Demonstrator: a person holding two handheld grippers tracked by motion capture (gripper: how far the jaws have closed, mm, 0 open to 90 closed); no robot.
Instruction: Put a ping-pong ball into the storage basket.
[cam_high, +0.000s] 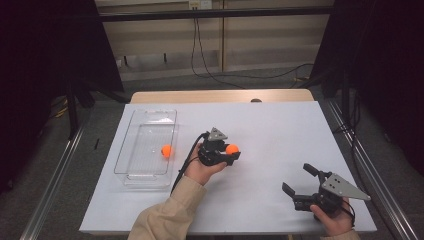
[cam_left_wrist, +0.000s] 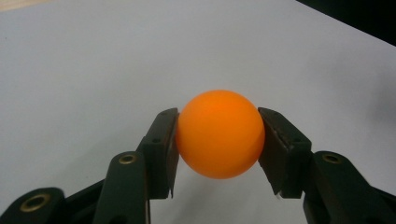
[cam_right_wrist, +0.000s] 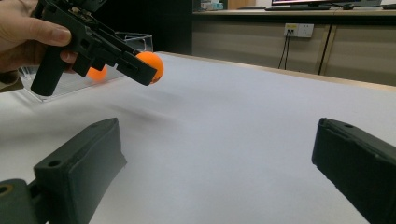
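Note:
My left gripper (cam_high: 233, 152) is shut on an orange ball (cam_high: 232, 149), held a little above the white table near its middle. In the left gripper view the ball (cam_left_wrist: 219, 134) is pinched between both black pads. The right gripper view shows that same ball (cam_right_wrist: 152, 64) in the other gripper's jaws, clear of the surface. A second orange ball (cam_high: 166, 151) lies inside the clear plastic tray (cam_high: 148, 116) at the left; it also appears as the second ball (cam_right_wrist: 97, 73) behind the left gripper. My right gripper (cam_high: 300, 182) stands open near the front right, with nothing between its jaws.
The white table sheet (cam_high: 280, 125) has free room across the middle and right. The wooden table edge (cam_high: 220, 96) runs along the back. Cables trail over the floor beyond it, and dark frame posts stand at both sides.

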